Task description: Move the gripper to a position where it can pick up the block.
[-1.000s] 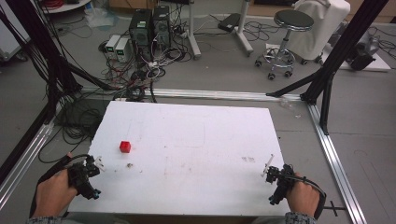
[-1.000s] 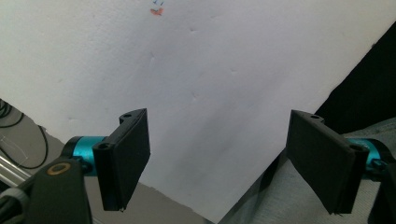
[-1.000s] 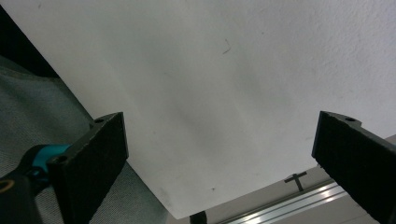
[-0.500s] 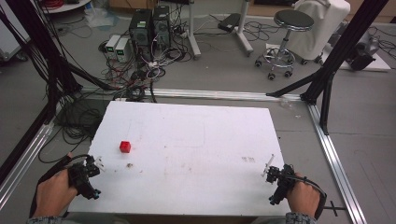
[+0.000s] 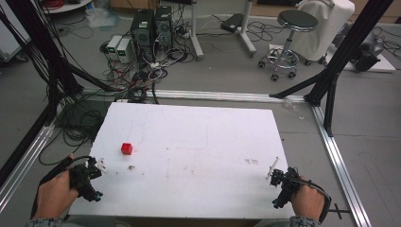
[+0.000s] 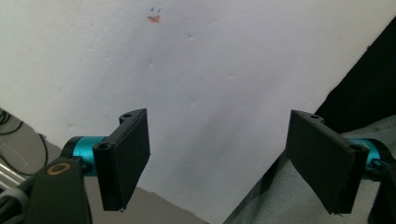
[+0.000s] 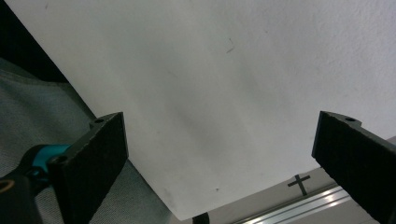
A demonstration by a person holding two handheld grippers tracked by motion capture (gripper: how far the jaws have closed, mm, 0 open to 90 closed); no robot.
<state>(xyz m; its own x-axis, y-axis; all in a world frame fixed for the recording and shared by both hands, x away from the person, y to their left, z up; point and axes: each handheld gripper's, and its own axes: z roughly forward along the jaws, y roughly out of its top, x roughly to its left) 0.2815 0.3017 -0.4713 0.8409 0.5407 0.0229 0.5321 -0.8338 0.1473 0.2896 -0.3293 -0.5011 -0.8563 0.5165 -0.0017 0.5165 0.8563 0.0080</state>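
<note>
A small red cube [image 5: 126, 148] sits on the left part of the white table [image 5: 198, 142]. My left gripper [image 5: 88, 178] rests at the table's near left corner, a short way in front of the cube. In the left gripper view its jaws stand wide apart over bare white surface, so the left gripper [image 6: 229, 158] is open and holds nothing. My right gripper [image 5: 283, 185] is at the near right corner of the table. The right gripper [image 7: 224, 163] is also open, with nothing between its black pads [image 7: 100, 154].
Faint smudges [image 5: 251, 161] mark the table. An aluminium frame rail [image 5: 338, 156] runs along the right side, another rail [image 5: 23, 156] along the left. Beyond the far edge are computer boxes with cables [image 5: 151, 33] and a stool [image 5: 291, 33]. The person's trousers [image 7: 42, 116] border the near edge.
</note>
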